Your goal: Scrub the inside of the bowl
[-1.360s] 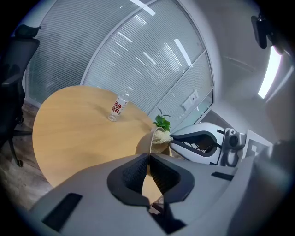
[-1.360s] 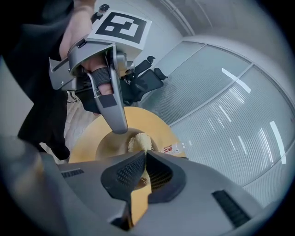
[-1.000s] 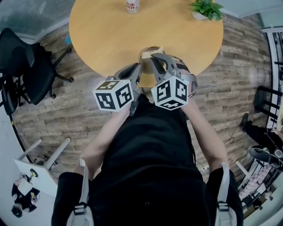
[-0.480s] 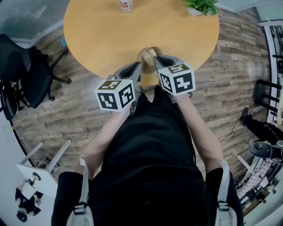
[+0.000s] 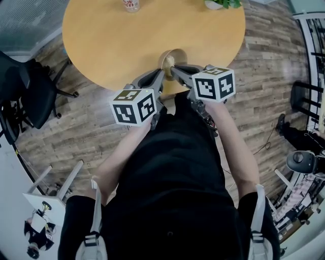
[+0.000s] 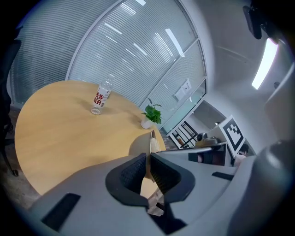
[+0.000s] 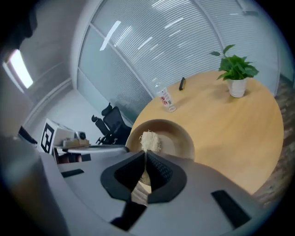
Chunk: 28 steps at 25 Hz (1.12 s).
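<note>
A tan wooden bowl (image 5: 176, 55) is held at the near edge of the round table (image 5: 117, 40). My left gripper (image 5: 161, 77) is shut on the bowl's rim; in the left gripper view the bowl (image 6: 140, 144) stands edge-on between the jaws of that gripper (image 6: 148, 159). My right gripper (image 5: 173, 70) reaches in from the right. In the right gripper view this gripper (image 7: 145, 155) is shut on a pale fibrous scrubber (image 7: 150, 140), which rests against the inside of the bowl (image 7: 179, 138).
A water bottle (image 5: 131, 4) and a potted plant (image 5: 219, 4) stand at the table's far side. A small dark object (image 7: 182, 83) lies near the bottle (image 7: 165, 100). A black office chair (image 5: 25, 86) stands to the left on the wood floor.
The right gripper has swung up and to the right, its marker cube now farther from the left one. The left gripper has held its place on the bowl.
</note>
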### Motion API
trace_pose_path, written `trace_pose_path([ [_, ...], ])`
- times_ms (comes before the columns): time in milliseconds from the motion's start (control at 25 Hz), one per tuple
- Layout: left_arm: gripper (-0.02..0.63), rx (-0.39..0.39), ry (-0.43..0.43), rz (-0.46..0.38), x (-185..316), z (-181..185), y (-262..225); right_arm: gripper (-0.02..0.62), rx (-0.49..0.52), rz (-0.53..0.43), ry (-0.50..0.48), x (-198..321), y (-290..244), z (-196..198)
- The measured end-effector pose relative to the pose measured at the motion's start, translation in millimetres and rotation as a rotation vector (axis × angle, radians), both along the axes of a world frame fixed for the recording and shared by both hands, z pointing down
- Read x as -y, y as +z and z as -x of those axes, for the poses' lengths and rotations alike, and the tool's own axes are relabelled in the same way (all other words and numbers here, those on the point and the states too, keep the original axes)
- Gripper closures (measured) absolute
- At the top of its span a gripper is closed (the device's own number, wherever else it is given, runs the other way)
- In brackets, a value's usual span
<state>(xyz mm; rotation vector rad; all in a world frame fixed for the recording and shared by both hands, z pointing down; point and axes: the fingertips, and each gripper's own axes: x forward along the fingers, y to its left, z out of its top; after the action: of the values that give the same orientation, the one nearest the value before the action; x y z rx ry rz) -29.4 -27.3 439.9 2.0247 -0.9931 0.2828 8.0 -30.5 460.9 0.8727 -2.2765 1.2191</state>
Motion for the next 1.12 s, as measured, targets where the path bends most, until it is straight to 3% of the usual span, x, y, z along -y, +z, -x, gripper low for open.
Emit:
trace_pose_path([
  [80, 0.571, 0.007, 0.008, -0.009, 2.2, -6.6, -1.9, 0.571, 0.018, -0.002, 0.080, 12.9, -3.8, -16.4],
  [160, 0.571, 0.013, 0.014, -0.011, 4.2, -13.2, -2.6, 0.571, -0.045, -0.051, 0.111, 24.8, -4.4, -37.3],
  [320, 0.572, 0.015, 0.007, -0.013, 11.5, -25.7, -5.0, 0.571, -0.196, -0.173, 0.065, 40.2, -6.4, -66.0],
  [480, 0.574, 0.012, 0.015, -0.044, 20.9, -44.9, -12.5, 0.571, -0.292, -0.191, 0.005, 44.3, 3.8, -78.9],
  [840, 0.577, -0.002, -0.044, -0.006, 39.7, -77.9, -4.3, 0.571, -0.030, 0.011, -0.114, 36.4, 4.7, -88.4],
  [1120, 0.588, -0.035, -0.111, 0.039, 48.7, -100.3, 4.3, 0.571, 0.048, 0.008, -0.118, 49.0, -9.9, -126.2],
])
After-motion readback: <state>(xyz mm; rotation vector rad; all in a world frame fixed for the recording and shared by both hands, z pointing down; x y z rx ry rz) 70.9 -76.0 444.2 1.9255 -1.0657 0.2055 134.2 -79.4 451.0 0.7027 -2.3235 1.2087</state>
